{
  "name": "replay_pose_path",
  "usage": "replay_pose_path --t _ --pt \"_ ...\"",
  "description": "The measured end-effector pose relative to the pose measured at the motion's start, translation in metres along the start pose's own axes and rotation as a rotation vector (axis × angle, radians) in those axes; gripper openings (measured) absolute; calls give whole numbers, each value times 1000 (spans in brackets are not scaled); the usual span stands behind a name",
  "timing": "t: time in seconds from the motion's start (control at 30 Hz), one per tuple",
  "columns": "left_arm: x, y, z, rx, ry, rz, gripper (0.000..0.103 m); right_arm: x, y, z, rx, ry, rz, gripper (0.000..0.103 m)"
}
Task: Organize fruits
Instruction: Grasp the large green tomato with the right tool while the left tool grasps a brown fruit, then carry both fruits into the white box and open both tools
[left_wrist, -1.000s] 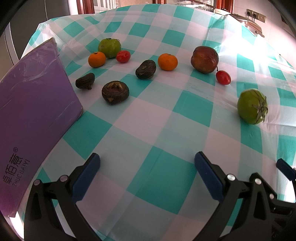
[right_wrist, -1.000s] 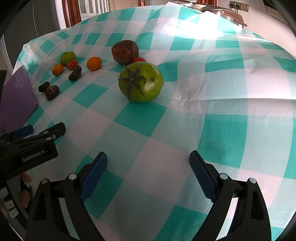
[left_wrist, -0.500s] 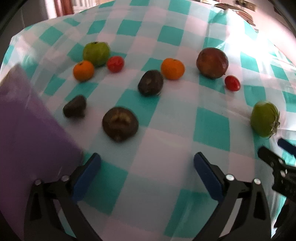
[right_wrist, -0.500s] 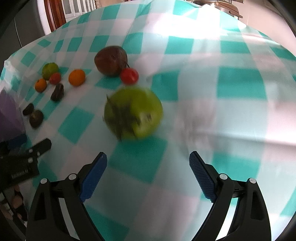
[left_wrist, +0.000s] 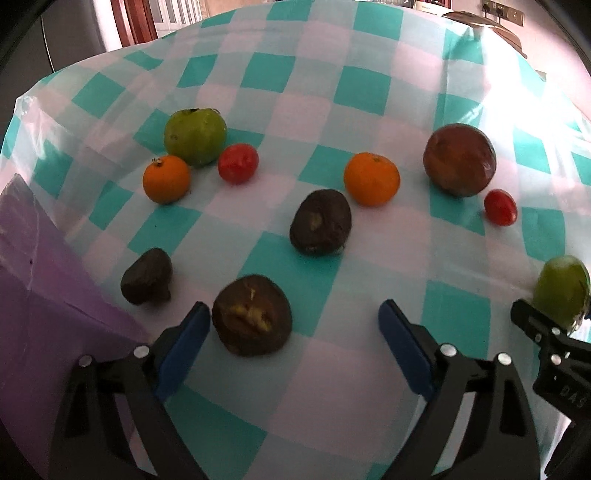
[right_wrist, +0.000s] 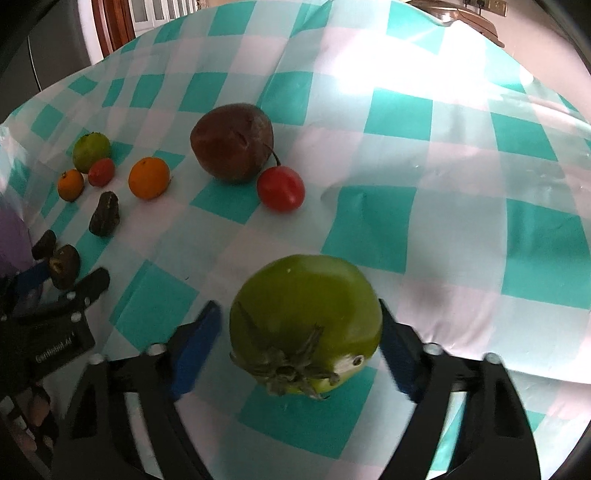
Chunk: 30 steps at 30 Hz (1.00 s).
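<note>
Right gripper (right_wrist: 299, 343): jaws closing around green tomato (right_wrist: 306, 325), a moment ago well ahead, now between the pads; contact uncertain. Left gripper (left_wrist: 295, 343): likewise closing, dark brown fruit (left_wrist: 252, 319) newly beside its left pad, ungrasped. Beyond, on the checked desk (left_wrist: 369, 92): oranges, red tomatoes, dark red fruit. Paired pickups look imminent.

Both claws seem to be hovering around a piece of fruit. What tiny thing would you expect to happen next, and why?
Probably both simply finish closing. The right hand-held gripper has the green tomato between its closing jaws, a gap still showing at the left pad. The left hand-held gripper is closing too, with the dark brown fruit just inside its left pad, so it may need a slight shift to centre it.
</note>
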<state>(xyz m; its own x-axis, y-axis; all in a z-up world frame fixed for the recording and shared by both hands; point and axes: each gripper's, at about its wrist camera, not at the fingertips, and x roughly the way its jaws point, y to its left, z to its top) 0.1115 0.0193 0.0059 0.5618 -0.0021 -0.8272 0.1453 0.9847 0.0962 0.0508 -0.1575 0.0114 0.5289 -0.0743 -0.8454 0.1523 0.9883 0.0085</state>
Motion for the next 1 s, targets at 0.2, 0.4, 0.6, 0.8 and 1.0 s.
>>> replay_pose_path --t 0.2,0.4,0.6,0.8,1.0 --pt "4 2 5 -35 -3 12 92 -4 -7 -2 19 -9 1 63" --pt "2 -8 14 -19 -4 -72 40 -10 -12 -9 29 -6 7 62" --pt "-15 -3 -14 -20 -38 -108 85 -19 -19 -25 44 -12 7 62" --pt "-9 10 -11 -58 -27 -115 85 -21 -20 -28 38 -14 10 63" --pt "-6 -11 -1 39 -6 -117 40 -22 -18 -29 22 1 8 62"
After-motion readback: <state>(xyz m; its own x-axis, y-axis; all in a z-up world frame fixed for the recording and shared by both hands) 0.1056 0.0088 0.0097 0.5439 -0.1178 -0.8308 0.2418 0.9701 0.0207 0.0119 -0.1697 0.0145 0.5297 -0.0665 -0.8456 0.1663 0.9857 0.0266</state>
